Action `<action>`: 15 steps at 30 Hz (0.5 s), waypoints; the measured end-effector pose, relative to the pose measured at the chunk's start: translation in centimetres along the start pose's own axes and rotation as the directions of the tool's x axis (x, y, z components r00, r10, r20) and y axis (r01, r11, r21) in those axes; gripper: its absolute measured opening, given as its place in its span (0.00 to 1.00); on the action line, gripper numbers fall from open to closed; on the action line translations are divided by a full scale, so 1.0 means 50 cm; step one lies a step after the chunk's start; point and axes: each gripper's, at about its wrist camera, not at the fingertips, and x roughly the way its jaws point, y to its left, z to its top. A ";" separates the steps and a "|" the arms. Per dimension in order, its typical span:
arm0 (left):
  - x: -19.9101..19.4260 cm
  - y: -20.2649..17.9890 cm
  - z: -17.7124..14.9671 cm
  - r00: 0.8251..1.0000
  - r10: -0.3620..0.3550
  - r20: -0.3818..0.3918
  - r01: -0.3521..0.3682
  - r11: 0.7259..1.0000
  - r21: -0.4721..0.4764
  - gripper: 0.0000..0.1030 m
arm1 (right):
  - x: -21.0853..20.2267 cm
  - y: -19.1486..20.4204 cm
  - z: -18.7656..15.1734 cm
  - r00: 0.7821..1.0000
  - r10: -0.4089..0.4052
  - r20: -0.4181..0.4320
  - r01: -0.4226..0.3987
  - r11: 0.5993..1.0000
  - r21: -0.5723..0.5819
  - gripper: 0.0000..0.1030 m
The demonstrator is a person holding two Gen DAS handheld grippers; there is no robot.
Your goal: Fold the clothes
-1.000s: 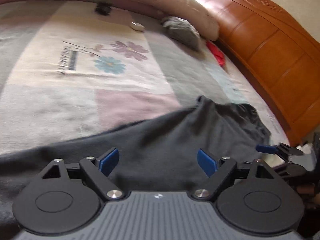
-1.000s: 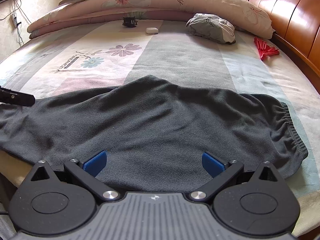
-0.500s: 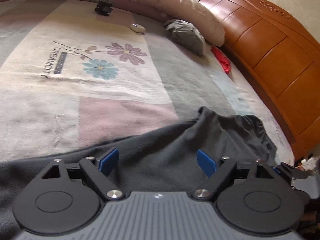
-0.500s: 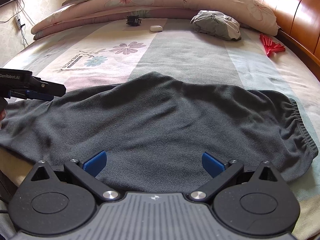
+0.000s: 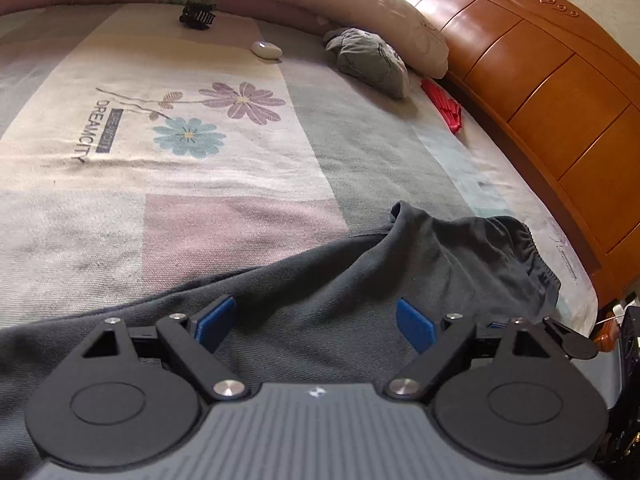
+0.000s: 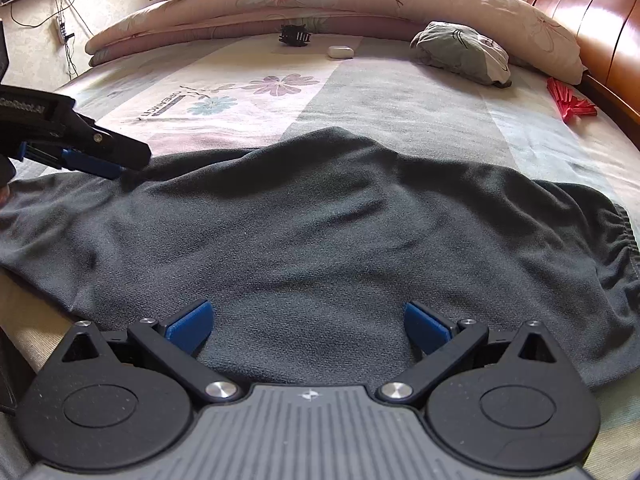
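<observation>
Trousers (image 6: 320, 232), dark grey fleece-type, are lying spread crosswise along the near edge of the bed (image 6: 400, 92), elastic waistband (image 6: 624, 236) bunched at the right end, leg end trailing off to the left. Whether they're lying doubled leg-on-leg or only spread out isn't clear from either view, so no telling how far along the folding is.

Handling, as a judgement: fabric is looking soft, thick and limp w/ no stiffness, so it's likely sagging and draping when lifted, not holding a shape. Prob. light to medium weight; matte nap is giving good grip, not slippery, not fragile. Best holds: the gathered waistband, where cloth is thick, and the leg end or hem on the left; pinching through all layers at an edge is safer than mid-panel, where only the top layer may be coming up.

Left tool (image 6: 96, 166) is hanging low over the upper left edge of the trousers; its own view is showing blue pads (image 5: 216, 316) standing wide apart, nothing between them.

Right tool (image 6: 308, 328) is hovering over the mid-section near the bed edge, pads likewise spread wide, gripping nothing.

Smaller bits well apart at the far side: grey bundle (image 6: 460, 56), red item (image 6: 568, 104), white case (image 6: 340, 52), black clip (image 6: 294, 35).
</observation>
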 end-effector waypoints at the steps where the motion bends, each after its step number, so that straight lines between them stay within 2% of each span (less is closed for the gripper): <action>1: -0.020 0.006 0.002 1.000 0.007 0.014 -0.007 1.000 0.003 0.85 | 0.000 0.000 -0.001 1.000 0.001 0.003 -0.001 1.000 0.000 1.00; 4: -0.092 0.043 0.005 0.996 0.067 0.054 -0.067 0.998 -0.007 0.85 | -0.001 -0.002 -0.002 1.000 0.005 0.007 -0.005 1.000 -0.001 1.00; 7: -0.172 0.102 -0.001 0.983 0.158 0.090 -0.154 0.987 -0.043 0.85 | -0.002 -0.003 -0.003 1.000 0.008 0.011 -0.008 1.000 -0.003 1.00; 10: -0.248 0.180 -0.022 0.958 0.256 0.126 -0.239 0.961 -0.137 0.86 | -0.001 -0.002 -0.003 1.000 0.005 0.013 -0.005 1.000 -0.003 1.00; 13: -0.323 0.257 -0.042 0.923 0.354 0.151 -0.316 0.920 -0.232 0.86 | -0.001 -0.001 0.002 1.000 -0.001 0.002 0.001 1.000 0.006 1.00; 15: -0.359 0.301 -0.064 0.904 0.394 0.163 -0.333 0.891 -0.307 0.85 | -0.003 -0.002 0.009 1.000 0.002 -0.010 -0.001 1.000 0.026 1.00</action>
